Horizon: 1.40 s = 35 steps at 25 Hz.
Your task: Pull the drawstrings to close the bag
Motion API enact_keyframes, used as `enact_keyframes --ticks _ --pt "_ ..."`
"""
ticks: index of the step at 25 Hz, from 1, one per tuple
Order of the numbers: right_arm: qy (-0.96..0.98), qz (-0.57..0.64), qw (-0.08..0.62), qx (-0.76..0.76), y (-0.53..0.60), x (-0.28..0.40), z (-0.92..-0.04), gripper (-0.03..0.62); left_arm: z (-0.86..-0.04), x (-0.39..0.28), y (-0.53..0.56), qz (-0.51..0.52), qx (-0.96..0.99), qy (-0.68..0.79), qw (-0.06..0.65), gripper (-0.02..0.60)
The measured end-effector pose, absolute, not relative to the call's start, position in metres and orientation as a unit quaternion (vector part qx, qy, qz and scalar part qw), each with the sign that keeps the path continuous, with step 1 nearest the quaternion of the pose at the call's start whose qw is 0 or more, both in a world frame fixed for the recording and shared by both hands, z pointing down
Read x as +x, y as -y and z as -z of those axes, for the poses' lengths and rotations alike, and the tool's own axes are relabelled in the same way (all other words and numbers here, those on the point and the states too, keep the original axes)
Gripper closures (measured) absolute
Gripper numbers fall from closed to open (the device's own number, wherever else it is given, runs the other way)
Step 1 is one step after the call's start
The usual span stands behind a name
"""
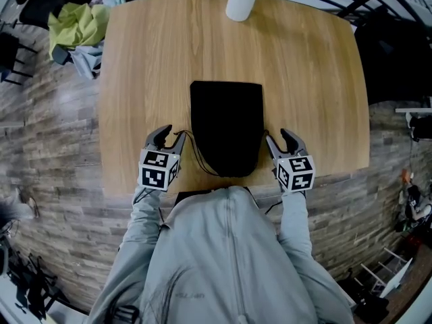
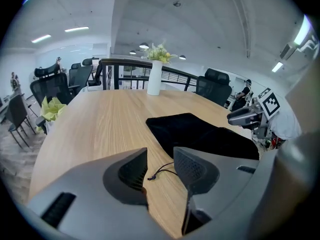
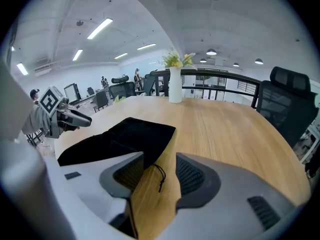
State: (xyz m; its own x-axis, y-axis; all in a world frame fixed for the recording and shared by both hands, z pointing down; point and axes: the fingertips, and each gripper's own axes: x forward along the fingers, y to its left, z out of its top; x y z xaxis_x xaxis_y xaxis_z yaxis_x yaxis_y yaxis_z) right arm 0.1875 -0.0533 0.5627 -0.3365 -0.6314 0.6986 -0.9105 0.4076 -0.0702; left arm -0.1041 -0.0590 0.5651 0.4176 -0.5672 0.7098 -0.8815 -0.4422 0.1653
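head view: at the far left, off the tabletop's (image 1: 148, 59) corner, a yellow-green cloth (image 1: 77, 25) lies bunched. along the near edge, the left claw (image 1: 173, 133) rests low over the wood just beside the black bag (image 1: 226, 127), its two jaws spread. the left drawstring (image 1: 196, 155), a thin dark cord, runs from the bag's near corner toward that claw. the bag lies flat in the middle of the tabletop, its far end square and its near end rounded, close to the person's grey jacket (image 1: 223, 248). just right of the bag sits the right claw (image 1: 277, 135), jaws spread as well. a white vase (image 1: 241, 0) stands at the far edge, well apart from the bag.

left gripper view: the jaws stand apart with bare wood between them. the knotted tip of the left drawstring lies loose in that gap, and neither pad touches it. the bag stretches off to the right, with the other claw beyond it.

right gripper view: the bag lies to the left. these jaws are apart too, and the right drawstring (image 3: 160, 176) curls on the wood between them, its end free and clear of both pads.
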Motion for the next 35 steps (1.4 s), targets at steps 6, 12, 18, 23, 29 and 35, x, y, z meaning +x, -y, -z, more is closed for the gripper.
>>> enact_keyframes --ticks 6,12,18,23,29,35 --pt "0.801 -0.200 0.261 0.499 0.067 0.178 -0.523 0.405 -0.529 -0.103 0.070 -0.264 0.810 0.469 0.234 0.416" --pt "0.822 -0.158 0.200 0.509 0.084 0.170 -0.465 0.410 -0.483 -0.104 0.085 -0.224 0.822 0.486 0.195 0.416" --pt "0.844 -0.106 0.137 0.507 0.095 0.157 -0.401 0.428 -0.423 -0.099 0.093 -0.165 0.839 0.495 0.152 0.421" --pt "0.860 -0.083 0.081 0.497 0.093 0.143 -0.359 0.477 -0.383 -0.091 0.087 -0.130 0.850 0.496 0.121 0.460" --pt "0.867 -0.056 0.052 0.493 0.087 0.139 -0.331 0.524 -0.353 -0.084 0.079 -0.097 0.854 0.501 0.102 0.516" --pt "0.865 -0.037 0.033 0.499 0.078 0.146 -0.314 0.558 -0.340 -0.088 0.073 -0.059 0.854 0.504 0.117 0.547"
